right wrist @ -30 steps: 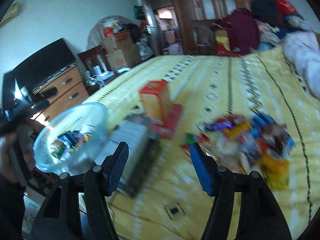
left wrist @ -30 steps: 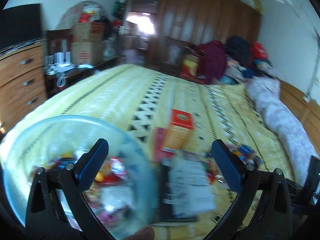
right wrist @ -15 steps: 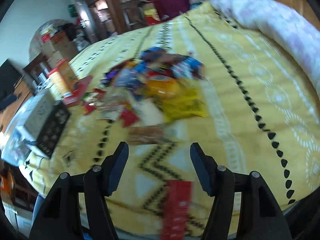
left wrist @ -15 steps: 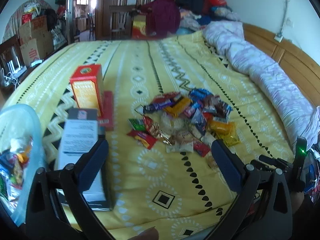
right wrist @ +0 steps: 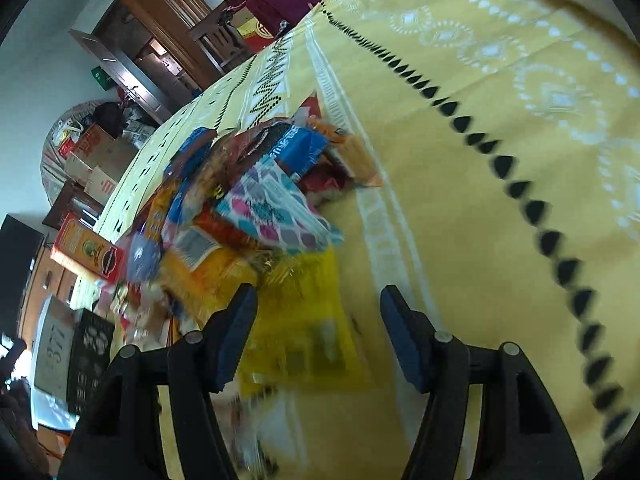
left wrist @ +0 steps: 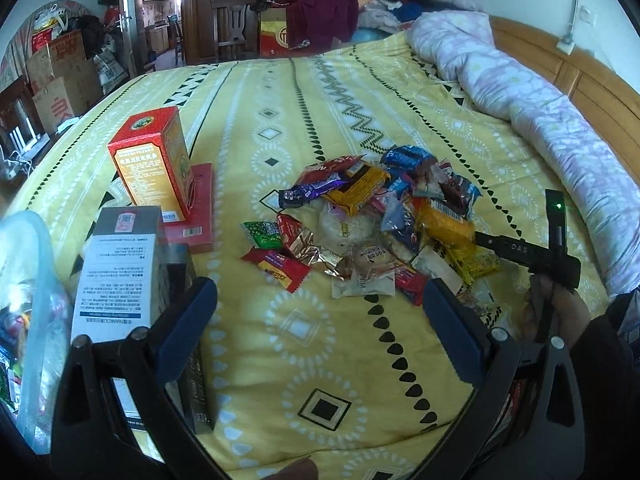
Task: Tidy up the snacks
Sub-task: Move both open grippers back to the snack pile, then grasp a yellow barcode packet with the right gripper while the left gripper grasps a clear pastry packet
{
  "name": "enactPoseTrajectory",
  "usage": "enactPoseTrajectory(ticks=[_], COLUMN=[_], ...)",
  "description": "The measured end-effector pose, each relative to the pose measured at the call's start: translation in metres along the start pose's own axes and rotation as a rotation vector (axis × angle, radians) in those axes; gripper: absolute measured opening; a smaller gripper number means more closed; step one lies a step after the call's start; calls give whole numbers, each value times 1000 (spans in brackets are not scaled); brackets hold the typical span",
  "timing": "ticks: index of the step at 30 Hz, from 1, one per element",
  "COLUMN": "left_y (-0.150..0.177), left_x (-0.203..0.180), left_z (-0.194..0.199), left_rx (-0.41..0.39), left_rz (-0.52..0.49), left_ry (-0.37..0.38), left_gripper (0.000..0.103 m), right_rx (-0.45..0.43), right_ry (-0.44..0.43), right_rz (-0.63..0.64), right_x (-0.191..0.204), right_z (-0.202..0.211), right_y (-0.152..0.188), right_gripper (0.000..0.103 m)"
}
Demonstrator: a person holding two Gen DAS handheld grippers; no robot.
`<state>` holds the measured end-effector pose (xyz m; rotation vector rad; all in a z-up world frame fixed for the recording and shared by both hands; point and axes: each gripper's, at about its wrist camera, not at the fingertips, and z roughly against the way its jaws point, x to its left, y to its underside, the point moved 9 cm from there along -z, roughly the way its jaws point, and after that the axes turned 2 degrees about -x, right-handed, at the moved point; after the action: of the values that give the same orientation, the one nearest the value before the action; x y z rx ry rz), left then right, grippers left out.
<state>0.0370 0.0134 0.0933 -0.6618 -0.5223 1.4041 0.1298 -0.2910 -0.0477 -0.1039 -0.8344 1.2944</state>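
A heap of wrapped snacks point(left wrist: 380, 224) lies on the yellow patterned bedspread point(left wrist: 320, 112); it also shows in the right wrist view point(right wrist: 256, 200). A clear plastic bowl point(left wrist: 28, 312) holding snacks is at the left edge. My left gripper point(left wrist: 320, 320) is open and empty, held above the bedspread in front of the heap. My right gripper point(right wrist: 318, 320) is open, low over a yellow packet point(right wrist: 308, 320) at the heap's near edge, one finger on each side of it. The right tool point(left wrist: 532, 252) shows at the heap's right side in the left wrist view.
An upright red-orange box point(left wrist: 154, 164) stands on a flat red box point(left wrist: 196, 204). A grey and black box point(left wrist: 120, 272) lies beside the bowl. A rolled lilac quilt point(left wrist: 540, 104) runs along the wooden headboard. A wardrobe, chair and cartons stand beyond the bed.
Both views swung right from the bowl to the snack heap. My right gripper came in close and low over the yellow packet. Both grippers stayed open.
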Motion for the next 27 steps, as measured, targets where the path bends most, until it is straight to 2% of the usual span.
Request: enactPoseTrajectory(ticks=[2, 5, 9, 12, 14, 17, 20, 21, 22, 26, 27], left_y=[2, 4, 7, 10, 13, 19, 24, 25, 26, 27, 27], left_x=[5, 10, 20, 27, 28, 27, 24, 23, 22, 20, 18], left_z=[-4, -7, -3, -4, -6, -8, -9, -9, -10, -10, -11], left_rx=[9, 20, 14, 25, 34, 54, 75, 77, 81, 83, 84], left_rz=[14, 32, 49, 71, 71, 62, 51, 41, 32, 27, 28], left_ry=[-6, -4, -4, 8, 15, 35, 53, 49, 46, 38, 39], left_gripper=[102, 102, 102, 102, 102, 102, 102, 102, 102, 102, 102], right_rx=[30, 148, 137, 127, 161, 165, 173, 182, 192, 223, 235], right_ry=[-17, -88, -190, -99, -75, -29, -30, -39, -49, -87, -95], right_rz=[24, 102, 150, 315, 430, 545, 605, 621, 630, 624, 631], right_x=[18, 60, 87, 86, 90, 92, 99, 99, 100, 108, 110], right_z=[-9, -11, 30, 51, 51, 41, 26, 22, 17, 13, 12], right_y=[9, 48, 74, 92, 104, 105, 103, 103, 104, 121, 130], right_gripper=[69, 69, 69, 69, 69, 69, 72, 80, 81, 80, 75])
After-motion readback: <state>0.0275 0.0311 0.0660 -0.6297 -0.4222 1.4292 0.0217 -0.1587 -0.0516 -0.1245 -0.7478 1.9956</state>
